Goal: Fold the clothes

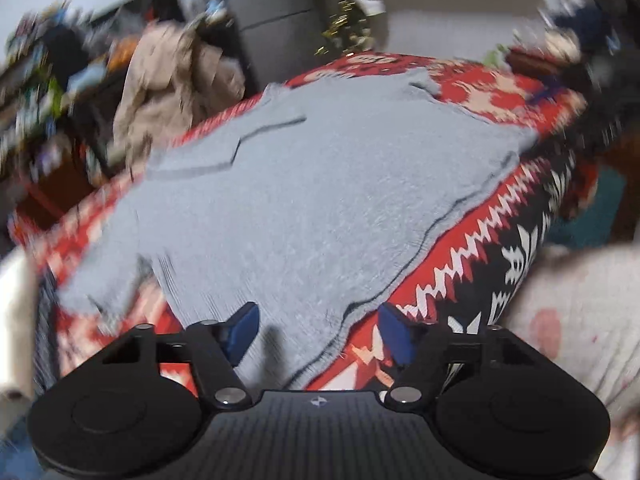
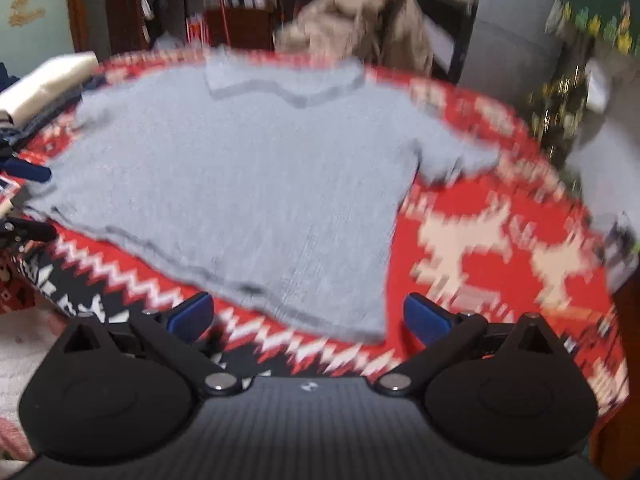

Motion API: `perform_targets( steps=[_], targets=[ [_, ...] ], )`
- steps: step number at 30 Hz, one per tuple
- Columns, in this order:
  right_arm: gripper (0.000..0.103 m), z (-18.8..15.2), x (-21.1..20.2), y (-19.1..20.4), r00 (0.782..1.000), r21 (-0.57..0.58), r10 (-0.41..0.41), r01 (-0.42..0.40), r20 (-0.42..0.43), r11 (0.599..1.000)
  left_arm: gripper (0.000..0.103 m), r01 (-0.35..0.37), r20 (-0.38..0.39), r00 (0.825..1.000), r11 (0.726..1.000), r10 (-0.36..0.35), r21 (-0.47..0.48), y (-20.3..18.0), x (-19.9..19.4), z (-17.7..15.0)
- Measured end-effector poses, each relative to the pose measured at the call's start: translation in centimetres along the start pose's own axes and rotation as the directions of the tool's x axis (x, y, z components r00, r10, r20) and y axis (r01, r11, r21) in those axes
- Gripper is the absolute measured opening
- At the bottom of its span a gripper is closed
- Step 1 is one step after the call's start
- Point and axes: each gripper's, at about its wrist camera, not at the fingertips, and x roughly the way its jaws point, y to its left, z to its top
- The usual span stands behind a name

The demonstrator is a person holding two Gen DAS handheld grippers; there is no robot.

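Grey knit T-shirt (image 2: pixel 240 184) spread flat on a red patterned blanket (image 2: pixel 500 240) over the worktop, hem nearest. Soft, light, limp; best pinched at hem corners or sleeve edges. Left claw (image 1: pixel 318 332) and right claw (image 2: pixel 306 318) both stand open, empty, above the hem. Folded clothes (image 2: pixel 44 88) crowd the left edge; a beige garment (image 2: pixel 360 20) hangs behind.
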Motion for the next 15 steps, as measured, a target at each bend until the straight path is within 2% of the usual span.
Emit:
perform_targets(
  steps=[2,4,6,9,10,12,15],
  targets=[
    [0.102,0.5,-1.1,0.5,0.999,-0.104,-0.022,0.026,0.037,0.994,0.063,-0.028,0.027,0.999,0.993,0.025,0.119,-0.7,-0.7,0.0],
    [0.100,0.6,-1.9,1.4,0.996,-0.262,-0.053,0.069,0.069,0.963,0.063,-0.043,0.032,0.999,0.978,0.037,0.206,-1.1,-1.0,-0.1],
    [0.090,0.4,-2.4,2.5,0.992,-0.426,-0.083,0.116,0.095,0.897,0.062,-0.047,0.028,0.999,0.963,0.041,0.264,-1.3,-1.1,-0.2],
    [0.082,-0.5,-2.4,4.0,0.992,-0.591,-0.084,0.124,0.095,0.797,0.053,-0.054,0.016,0.999,0.949,0.051,0.311,-1.4,-0.8,-0.4],
    [0.080,-0.8,-2.3,4.4,0.992,-0.630,-0.085,0.125,0.093,0.766,0.053,-0.060,0.016,0.998,0.945,0.059,0.322,-1.5,-0.6,-0.5],
    [0.065,-1.3,-2.0,5.2,0.992,-0.697,-0.091,0.127,0.089,0.706,0.052,-0.067,0.014,0.998,0.938,0.066,0.339,-1.7,-0.4,-0.6],
    [0.061,-1.7,-1.3,5.9,0.992,-0.753,-0.096,0.123,0.080,0.647,0.052,-0.061,0.012,0.998,0.931,0.060,0.359,-2.2,-0.3,-0.6]
  ],
)
